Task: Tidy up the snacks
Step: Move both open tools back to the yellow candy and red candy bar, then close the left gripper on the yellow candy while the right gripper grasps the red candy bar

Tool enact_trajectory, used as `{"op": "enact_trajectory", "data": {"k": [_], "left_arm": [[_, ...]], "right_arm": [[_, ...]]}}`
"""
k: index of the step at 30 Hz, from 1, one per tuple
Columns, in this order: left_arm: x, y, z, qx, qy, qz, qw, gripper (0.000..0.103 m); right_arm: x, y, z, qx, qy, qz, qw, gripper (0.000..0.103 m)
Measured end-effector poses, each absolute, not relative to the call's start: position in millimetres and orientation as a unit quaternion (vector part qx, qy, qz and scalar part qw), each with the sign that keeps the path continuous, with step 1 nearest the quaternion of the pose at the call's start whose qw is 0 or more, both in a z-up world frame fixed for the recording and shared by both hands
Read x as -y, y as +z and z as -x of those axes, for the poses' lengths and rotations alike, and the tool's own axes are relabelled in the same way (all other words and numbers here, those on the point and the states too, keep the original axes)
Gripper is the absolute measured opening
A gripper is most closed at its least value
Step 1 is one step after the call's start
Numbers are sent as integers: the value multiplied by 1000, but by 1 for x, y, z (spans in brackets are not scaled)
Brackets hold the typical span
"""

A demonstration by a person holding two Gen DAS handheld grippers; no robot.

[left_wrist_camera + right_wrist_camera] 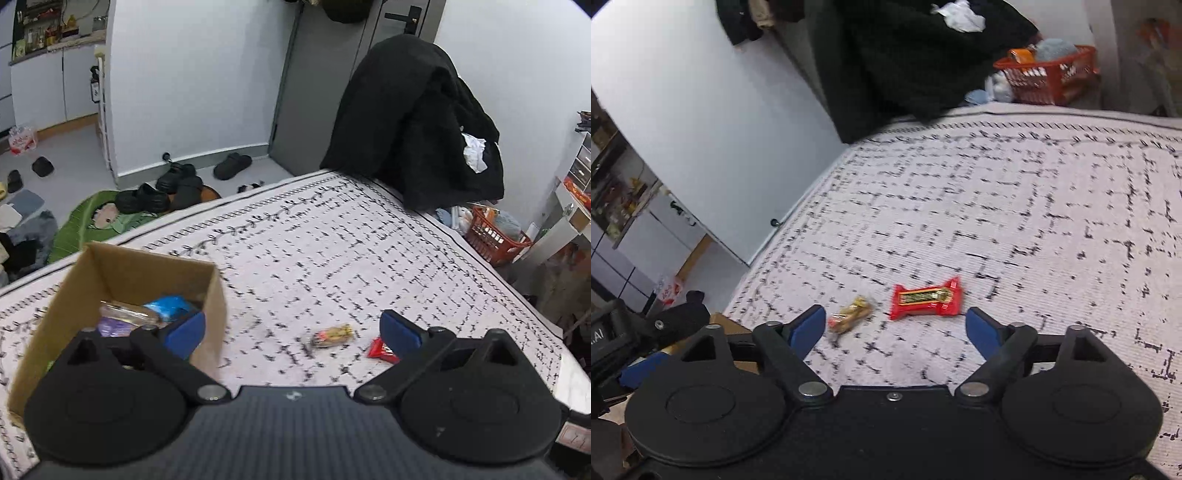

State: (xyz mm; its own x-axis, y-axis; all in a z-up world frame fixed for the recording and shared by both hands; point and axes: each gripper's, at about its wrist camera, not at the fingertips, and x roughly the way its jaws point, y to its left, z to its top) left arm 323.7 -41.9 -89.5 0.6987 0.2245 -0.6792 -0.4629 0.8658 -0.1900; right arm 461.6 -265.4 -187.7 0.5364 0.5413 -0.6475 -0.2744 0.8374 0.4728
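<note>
- Right tongs [895,326] hung wide apart and empty, just short of a red wrapped snack [925,299] and a small gold one [851,314] on the patterned bed cover [1034,206].
- Left tongs [291,328] also gaped, holding nothing, one finger over the cardboard box [214,306] that held other snacks.

Pretty even indoor light in both views, soft and a bit cool, no harsh shadows or glare. Motion blur smears the bedspread [1034,206] pattern, and the fisheye bends the walls and corners hard.
</note>
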Motion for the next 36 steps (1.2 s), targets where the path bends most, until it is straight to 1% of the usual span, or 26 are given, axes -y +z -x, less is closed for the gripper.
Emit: {"op": "enact_trajectory", "data": {"k": [4,12,14,16,22,26,30,32,36], "left_arm": [[49,-99,-334,-341,181,174,906,100],[58,-124,-354,-350,163,185,904,88],[59,-131,-361,-358,156,185,902,84],[59,-139,-369,-369,150,182,899,82],[55,-163,-388,-401,132,167,891,81],[49,-179,-398,-420,130,169,882,76],[42,-194,-408,-434,133,166,875,74],[40,-201,-414,-444,130,167,871,72],[37,-206,-426,-449,129,149,871,72]], "right_arm": [[271,-197,-470,-431,220,-160,860,77],[269,-212,-482,-447,197,-143,861,75],[265,-215,-484,-449,190,-127,864,75],[260,-219,-486,-451,186,-106,867,75],[248,-227,-492,-454,180,-77,869,75],[241,-229,-496,-446,171,-59,876,75],[231,-232,-499,-437,171,-35,882,75],[227,-234,-501,-433,168,-24,885,75],[220,-237,-508,-423,161,-13,892,76]]}}
